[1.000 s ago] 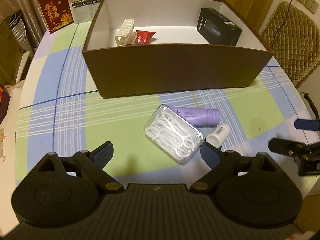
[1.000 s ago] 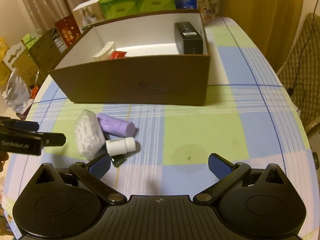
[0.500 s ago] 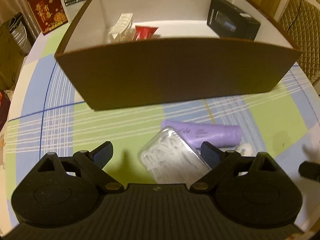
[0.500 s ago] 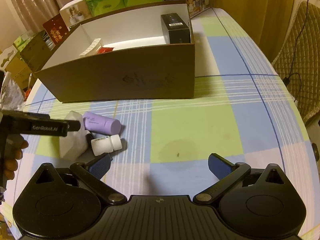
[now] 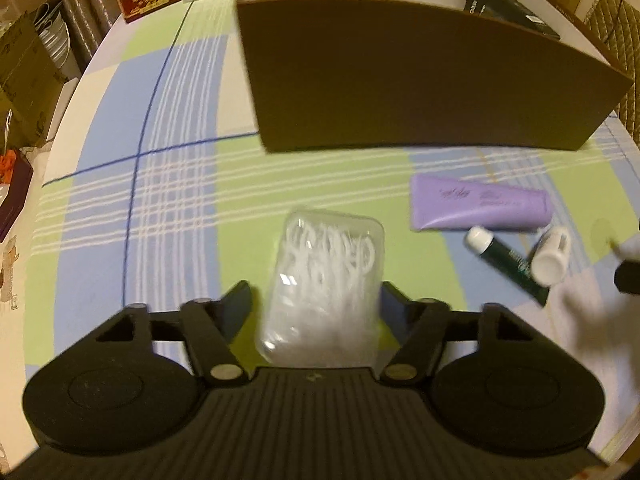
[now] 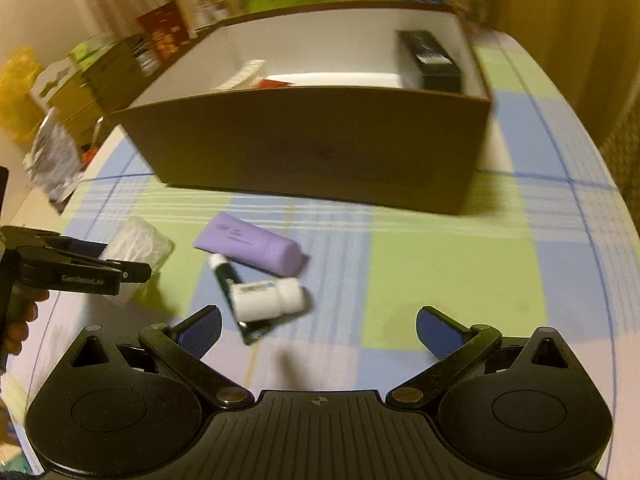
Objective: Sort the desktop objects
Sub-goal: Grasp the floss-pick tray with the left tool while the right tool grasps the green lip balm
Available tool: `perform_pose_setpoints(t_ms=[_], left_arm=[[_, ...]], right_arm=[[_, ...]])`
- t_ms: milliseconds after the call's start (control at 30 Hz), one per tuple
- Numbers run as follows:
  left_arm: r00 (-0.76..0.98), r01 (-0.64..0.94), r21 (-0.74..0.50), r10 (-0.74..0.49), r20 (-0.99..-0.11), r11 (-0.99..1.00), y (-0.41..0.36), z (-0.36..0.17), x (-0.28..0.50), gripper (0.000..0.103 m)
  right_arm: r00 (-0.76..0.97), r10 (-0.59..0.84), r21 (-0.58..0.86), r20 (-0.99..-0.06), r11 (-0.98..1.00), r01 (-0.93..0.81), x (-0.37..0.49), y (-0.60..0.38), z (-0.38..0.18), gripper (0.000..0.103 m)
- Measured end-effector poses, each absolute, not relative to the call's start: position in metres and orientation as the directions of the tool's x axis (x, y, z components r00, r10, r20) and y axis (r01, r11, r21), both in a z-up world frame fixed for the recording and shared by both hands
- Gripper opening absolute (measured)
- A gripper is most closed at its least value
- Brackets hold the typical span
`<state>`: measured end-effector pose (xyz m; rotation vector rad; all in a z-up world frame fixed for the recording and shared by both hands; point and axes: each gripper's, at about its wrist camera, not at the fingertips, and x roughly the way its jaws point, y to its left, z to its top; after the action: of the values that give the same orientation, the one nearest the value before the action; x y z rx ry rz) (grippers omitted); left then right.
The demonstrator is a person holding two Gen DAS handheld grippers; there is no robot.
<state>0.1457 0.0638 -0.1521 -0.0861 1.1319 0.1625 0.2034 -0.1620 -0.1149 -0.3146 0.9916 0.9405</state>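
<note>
Floss-pick case between left gripper fingers, cardboard box holding black carton

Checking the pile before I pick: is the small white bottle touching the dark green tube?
Touching. The right wrist view shows the small white bottle lying across the dark green tube, no gap.

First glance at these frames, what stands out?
The clear case of white floss picks sits between the left gripper fingers, near the table's front edge. Behind it looms the big brown box, a black carton in its far right corner. The purple tube lies just before the box.
</note>
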Motion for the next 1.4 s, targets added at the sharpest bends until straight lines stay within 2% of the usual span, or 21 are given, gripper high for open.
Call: perform_pose_setpoints(t_ms=[133,267,300,367,467,667,1100,1400], left_arm=[[0.413,-0.193,0.019,0.099,-0.905,0.981,0.077,-0.154,0.132,0.056],[0.402,-0.212,0.027,0.113,-0.909,0.977,0.090,-0.152,0.125,0.057],[0.400,-0.216,0.028,0.115,-0.909,0.976,0.093,-0.152,0.123,0.057],[0.397,-0.223,0.031,0.120,-0.910,0.974,0.098,-0.151,0.121,0.057],[0.397,-0.222,0.029,0.118,-0.910,0.975,0.101,-0.150,0.120,0.057],[0.415,-0.199,0.037,0.118,-0.902,0.979,0.101,-0.146,0.124,0.055],[0.420,-0.183,0.024,0.100,-0.902,0.983,0.103,-0.150,0.120,0.053],[0.401,-0.117,0.010,0.056,-0.914,0.993,0.079,-0.150,0.101,0.053]], right_arm=[[0.188,0.564,0.160,-0.804,0.510,-0.845,0.195,-0.144,-0.116,0.100],[0.151,0.593,0.147,-0.791,0.423,-0.894,0.188,-0.123,-0.121,0.072],[0.144,0.596,0.142,-0.790,0.407,-0.902,0.186,-0.118,-0.123,0.068],[0.122,0.600,0.138,-0.790,0.369,-0.919,0.184,-0.108,-0.128,0.049],[0.098,0.577,0.119,-0.811,0.327,-0.938,0.182,-0.093,-0.139,0.034],[0.103,0.509,0.052,-0.855,0.281,-0.958,0.182,-0.071,-0.162,0.014],[0.059,0.531,0.085,-0.845,0.243,-0.966,0.147,-0.067,-0.171,0.013],[0.095,0.536,0.085,-0.839,0.301,-0.950,0.134,-0.088,-0.172,0.014]])
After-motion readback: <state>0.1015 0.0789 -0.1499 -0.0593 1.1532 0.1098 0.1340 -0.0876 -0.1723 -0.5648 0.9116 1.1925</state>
